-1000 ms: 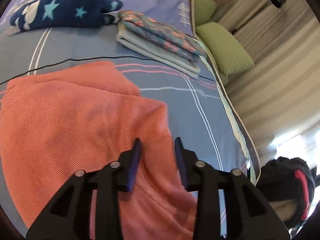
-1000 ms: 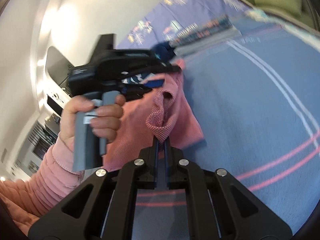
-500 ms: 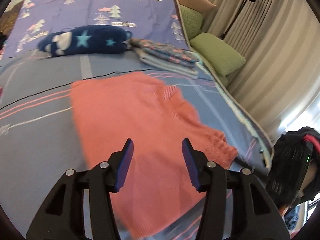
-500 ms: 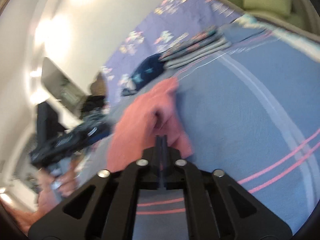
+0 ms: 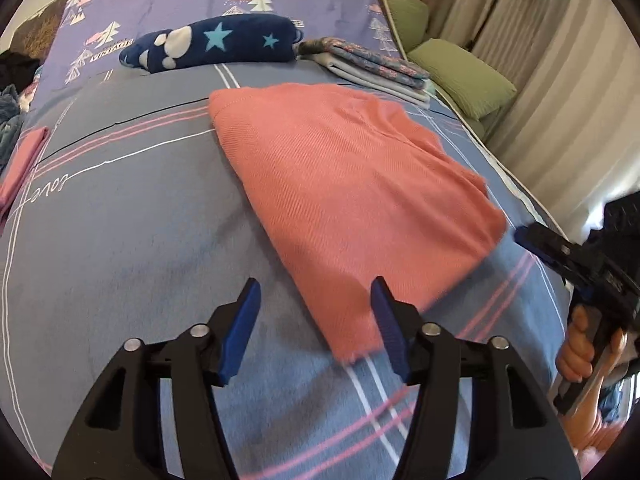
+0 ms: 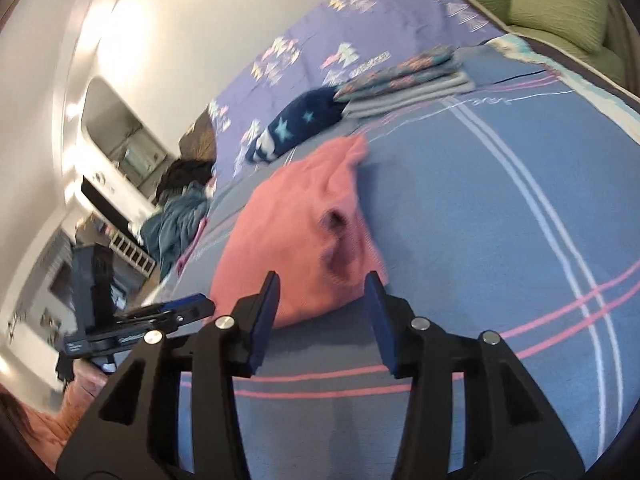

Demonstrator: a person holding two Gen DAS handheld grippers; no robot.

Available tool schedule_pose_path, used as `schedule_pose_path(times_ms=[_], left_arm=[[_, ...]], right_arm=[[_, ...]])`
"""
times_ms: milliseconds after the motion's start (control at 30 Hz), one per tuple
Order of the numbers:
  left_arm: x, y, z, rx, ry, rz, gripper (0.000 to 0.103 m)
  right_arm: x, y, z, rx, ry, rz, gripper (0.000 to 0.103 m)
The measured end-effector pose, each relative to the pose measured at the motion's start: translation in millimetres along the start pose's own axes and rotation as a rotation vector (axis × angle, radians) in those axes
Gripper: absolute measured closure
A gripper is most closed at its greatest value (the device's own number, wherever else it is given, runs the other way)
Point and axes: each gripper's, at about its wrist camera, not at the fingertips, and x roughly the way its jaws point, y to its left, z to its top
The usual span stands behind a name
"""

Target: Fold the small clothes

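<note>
A salmon-pink knit garment (image 5: 352,184) lies folded over on the blue striped bedspread (image 5: 128,216). My left gripper (image 5: 316,320) hovers just short of its near corner, jaws opening, nothing pressed between the pads. In the right wrist view the same garment (image 6: 296,232) sits rumpled just ahead of my right gripper (image 6: 320,312), whose jaws are opening and free of the cloth. The right gripper (image 5: 568,256) also shows at the right edge of the left wrist view, and the left gripper (image 6: 160,316) at the lower left of the right wrist view.
A navy star-patterned bundle (image 5: 216,46) and a stack of folded clothes (image 5: 372,66) lie at the far side. A folded pink piece (image 5: 22,168) rests at the left edge. Green pillows (image 5: 460,76) and curtains line the right. A heap of dark clothes (image 6: 180,200) lies beyond the bed.
My right gripper let go of the pink garment's corner, which dropped onto the bed. My left gripper drew back off the garment toward its near corner and opened wider.
</note>
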Motion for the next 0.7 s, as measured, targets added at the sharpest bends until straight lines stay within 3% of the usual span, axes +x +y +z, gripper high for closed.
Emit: schedule_pose_path(times_ms=[133,167,200,300,400,500,600,700], left_arm=[[-6.7,-15.8,-24.6,0.103,0.006,0.010,0.038],[-4.1,-18.2,-28.8,0.117,0.010,0.021,0.038],[1.3,-20.4,-32.1,0.127,0.011,0.052,0.038],[10.3,-18.3,-29.6,0.089,-0.015,0.135,0.038],[4.9,-16.5,-23.4,0.054,-0.058,0.116,0.038],[5.1,-20.7,-22.9,0.090,-0.072,0.160,0.038],[13.0,-19.2,-27.4,0.099,-0.047,0.198,0.038],[13.1,-17.6,-32.1,0.106,-0.038,0.201,0.038]], right_arm=[[18.9,-8.7,-1.1,0.093,0.062,0.019,0.061],[24.3,-10.9,0.4,0.118,0.064,0.020,0.070],[25.8,-13.1,2.4,0.139,0.063,0.011,0.096],[19.6,-9.7,10.4,0.168,0.004,0.014,0.098],[6.6,6.4,18.5,0.086,-0.042,0.002,0.098],[10.9,1.3,18.3,0.102,-0.023,-0.017,0.098],[25.2,-25.7,7.8,0.207,0.035,-0.050,0.098],[32.9,-48.2,-0.3,0.313,0.062,0.001,0.098]])
